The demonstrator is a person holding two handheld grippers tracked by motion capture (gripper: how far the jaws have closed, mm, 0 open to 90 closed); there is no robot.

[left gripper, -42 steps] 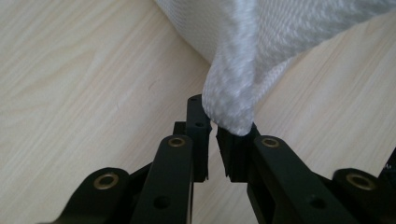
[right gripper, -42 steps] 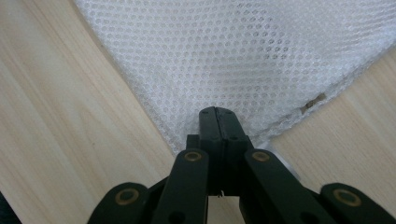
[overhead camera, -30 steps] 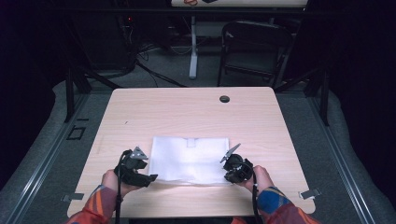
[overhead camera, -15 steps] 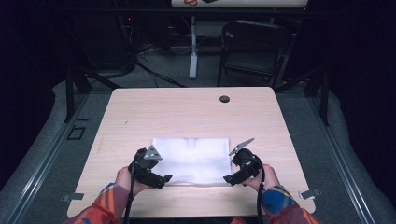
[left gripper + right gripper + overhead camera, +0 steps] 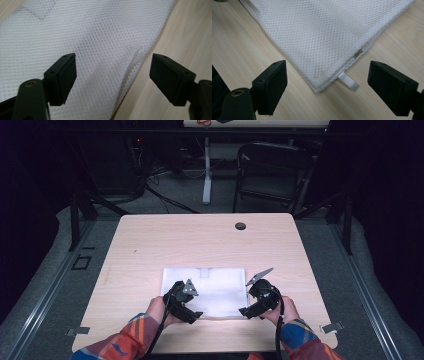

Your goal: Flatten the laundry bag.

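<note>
Plainly, the white mesh bag (image 5: 206,291) lay flat near the front edge of the desk (image 5: 150,245), its long axis running side to side, with the left gripper (image 5: 113,75) at its near left corner and the right gripper (image 5: 327,83) at its near right corner, about equally close. Both sets of fingers (image 5: 270,87) stood spread and empty, each straddling a corner just ahead (the right one bore a small white ribbon tab (image 5: 348,82)); the bag looked thin, limp and double-layered, its left edge slightly lifted.
</note>
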